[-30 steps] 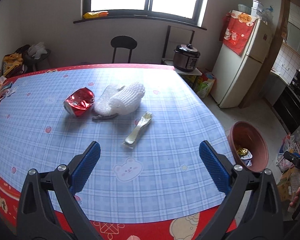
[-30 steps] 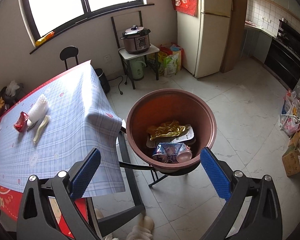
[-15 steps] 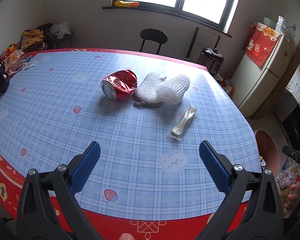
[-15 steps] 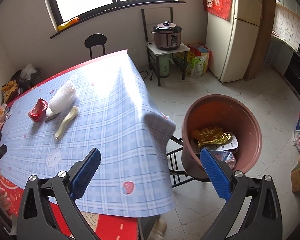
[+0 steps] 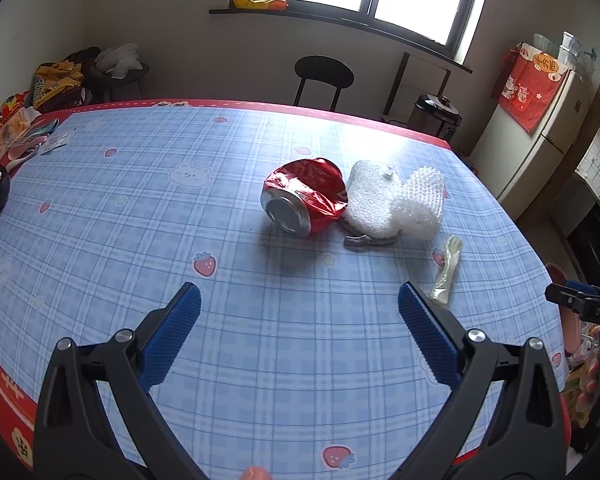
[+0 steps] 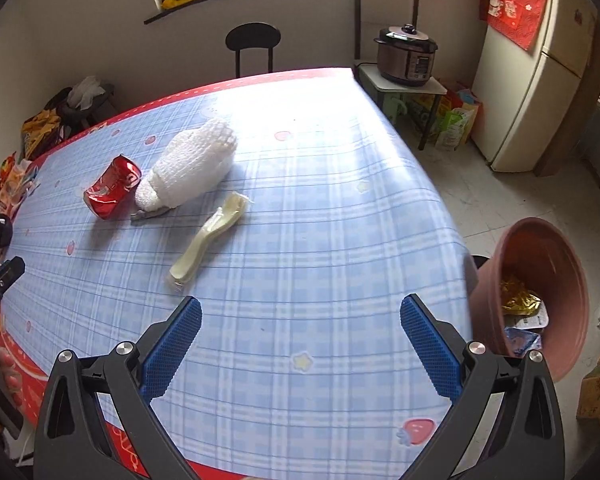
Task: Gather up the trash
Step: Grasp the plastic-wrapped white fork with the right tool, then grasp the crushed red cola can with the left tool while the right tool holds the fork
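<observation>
Here, both tools hover over the table (image 5: 100, 200) with its blue plaid cloth, and each has its blue-padded jaws spread wide with nothing between them. The left tool (image 5: 299, 312) faces a crushed red aluminium can (image 5: 305, 202) lying on its side near the table's middle, its silver end toward the camera. Touching the can's right side is a white foam mesh sleeve (image 5: 396, 204), with a small grey scrap (image 5: 366, 241) at its near edge. A pale plastic-wrapped spoon (image 5: 446, 274) lies right of these, just beyond the left tool's right finger. The right tool (image 6: 301, 312) sits over the table's near right part, well apart from the spoon. A brown round plastic bin (image 6: 540, 296) stands off the table's right edge, holding gold and printed wrappers.
</observation>
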`<action>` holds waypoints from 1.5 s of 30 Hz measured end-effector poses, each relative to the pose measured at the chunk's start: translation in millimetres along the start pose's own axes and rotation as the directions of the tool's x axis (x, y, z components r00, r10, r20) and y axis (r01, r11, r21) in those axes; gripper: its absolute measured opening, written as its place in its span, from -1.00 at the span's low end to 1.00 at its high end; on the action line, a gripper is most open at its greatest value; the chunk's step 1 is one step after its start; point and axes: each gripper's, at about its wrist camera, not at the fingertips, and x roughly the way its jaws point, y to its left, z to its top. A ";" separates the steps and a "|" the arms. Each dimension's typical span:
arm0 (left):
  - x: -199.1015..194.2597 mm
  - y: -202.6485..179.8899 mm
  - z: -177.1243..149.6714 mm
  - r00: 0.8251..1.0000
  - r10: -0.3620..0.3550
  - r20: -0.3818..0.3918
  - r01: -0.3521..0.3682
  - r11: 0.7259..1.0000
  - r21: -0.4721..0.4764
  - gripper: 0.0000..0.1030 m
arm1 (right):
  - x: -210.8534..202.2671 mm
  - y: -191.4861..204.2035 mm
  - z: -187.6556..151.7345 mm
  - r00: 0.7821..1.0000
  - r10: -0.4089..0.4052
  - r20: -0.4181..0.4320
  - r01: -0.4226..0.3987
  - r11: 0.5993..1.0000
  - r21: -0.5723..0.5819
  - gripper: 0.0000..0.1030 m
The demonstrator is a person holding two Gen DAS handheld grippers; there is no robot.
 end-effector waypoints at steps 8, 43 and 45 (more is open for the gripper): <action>31.0 53.8 16.6 1.000 0.020 -0.016 -0.020 1.000 -0.011 0.89 | 79.8 65.5 29.5 0.996 0.012 -0.088 -0.014 1.000 -0.027 0.40; 154.1 36.2 82.4 0.962 -0.225 -0.151 0.217 0.974 -0.071 0.66 | 50.3 43.0 4.6 1.000 0.003 -0.009 -0.002 0.992 0.127 -0.71; 163.5 29.9 83.8 0.963 -0.218 -0.157 0.212 0.976 -0.053 0.66 | 47.7 36.5 1.7 1.000 -0.003 -0.008 0.004 0.991 0.136 -0.71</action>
